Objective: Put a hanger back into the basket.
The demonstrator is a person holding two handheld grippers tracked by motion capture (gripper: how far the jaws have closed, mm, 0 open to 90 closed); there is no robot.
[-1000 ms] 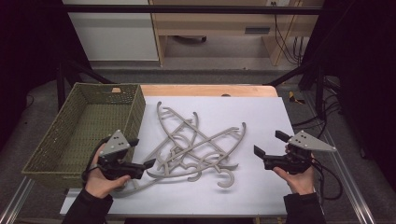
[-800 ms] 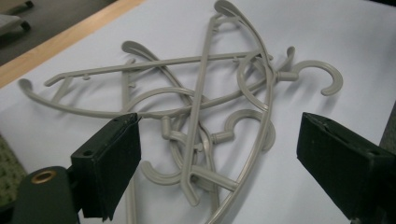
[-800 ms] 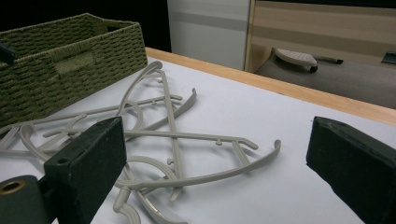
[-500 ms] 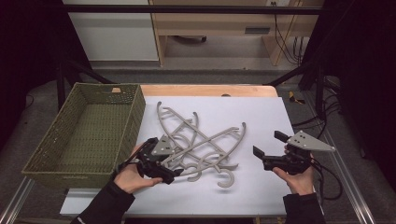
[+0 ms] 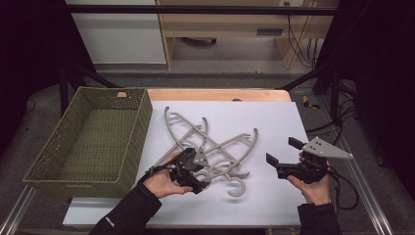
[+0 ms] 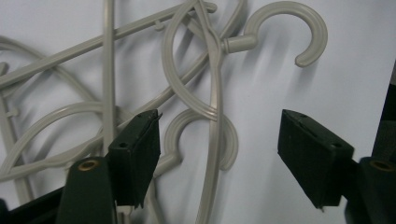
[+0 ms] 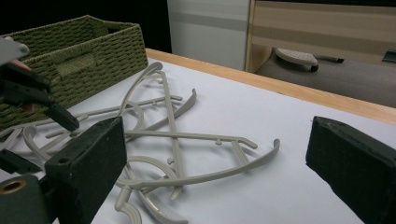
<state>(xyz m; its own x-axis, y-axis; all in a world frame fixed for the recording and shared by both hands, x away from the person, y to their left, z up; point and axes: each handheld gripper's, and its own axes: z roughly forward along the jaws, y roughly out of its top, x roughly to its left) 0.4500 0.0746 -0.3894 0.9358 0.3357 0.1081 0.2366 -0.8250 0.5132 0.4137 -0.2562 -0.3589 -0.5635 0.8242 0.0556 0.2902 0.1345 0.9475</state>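
The left gripper [image 5: 193, 172] is held low over the near edge of the hanger pile [image 5: 210, 147], its jaws spread wide. In the left gripper view the two black jaws are seen well apart, with one thin hanger arm [image 6: 214, 140] and a small hook [image 6: 201, 133] lying between them on the sheet; neither jaw is seen touching the arm. A larger hook [image 6: 289, 28] lies beyond, toward the upper right of that view. The left hand [image 5: 164, 181] is wrapped around the gripper body.

The right gripper [image 5: 288, 161] is held well apart from the pile, over bare sheet at the right side. Its jaws are also spread, and nothing is held between them. In the right gripper view the jaws frame the pile, with one long curved hanger arm [image 7: 219, 175] nearest. The right hand [image 5: 315, 188] grips from below, and a black cable [image 5: 350, 188] trails off to the right.

The hangers are grey plastic and are tangled across one another near the middle of the white sheet [image 5: 264, 122]. The sheet is laid on a wooden table [image 5: 215, 94]. A green woven basket [image 5: 44, 166] stands at the left, just beside the sheet and the pile.
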